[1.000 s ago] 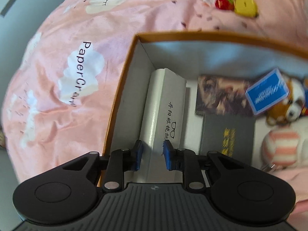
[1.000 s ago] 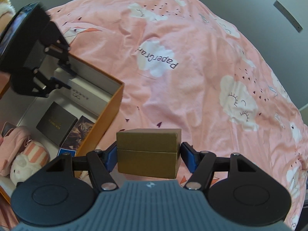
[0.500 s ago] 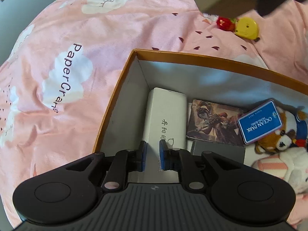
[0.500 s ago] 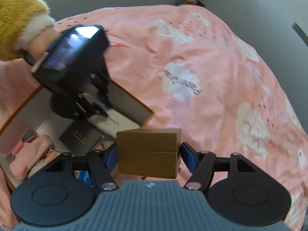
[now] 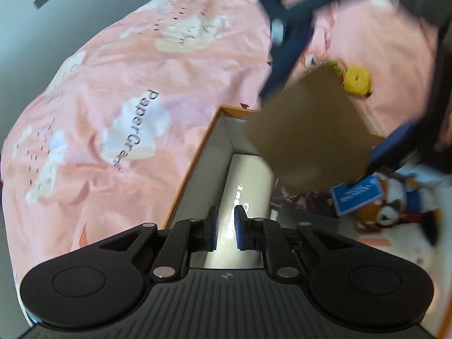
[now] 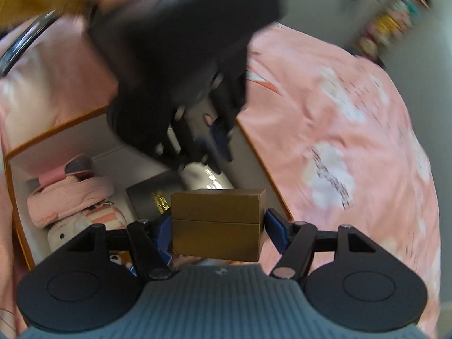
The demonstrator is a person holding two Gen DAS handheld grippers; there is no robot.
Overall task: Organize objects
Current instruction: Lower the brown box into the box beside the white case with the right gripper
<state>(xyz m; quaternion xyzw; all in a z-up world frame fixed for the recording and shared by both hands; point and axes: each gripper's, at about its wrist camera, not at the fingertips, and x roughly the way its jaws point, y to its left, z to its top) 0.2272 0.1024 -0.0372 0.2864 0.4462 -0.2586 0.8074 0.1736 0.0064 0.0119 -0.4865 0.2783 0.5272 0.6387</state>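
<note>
My right gripper is shut on a brown cardboard box and holds it above the orange-rimmed storage box. The brown box also shows blurred in the left wrist view, over the storage box's far end. My left gripper hangs over the long white box lying along the storage box's left wall; its jaws are nearly closed with a narrow gap and hold nothing. The left gripper shows in the right wrist view.
Inside the storage box lie a dark box with gold print, a blue card pack, a picture card box, a red panda plush and a pink striped plush. A pink cloud-print quilt surrounds it. A yellow toy lies beyond.
My right gripper has carried the brown box from the quilt over the storage box. My left gripper has narrowed its jaws and lifted off the white box.
</note>
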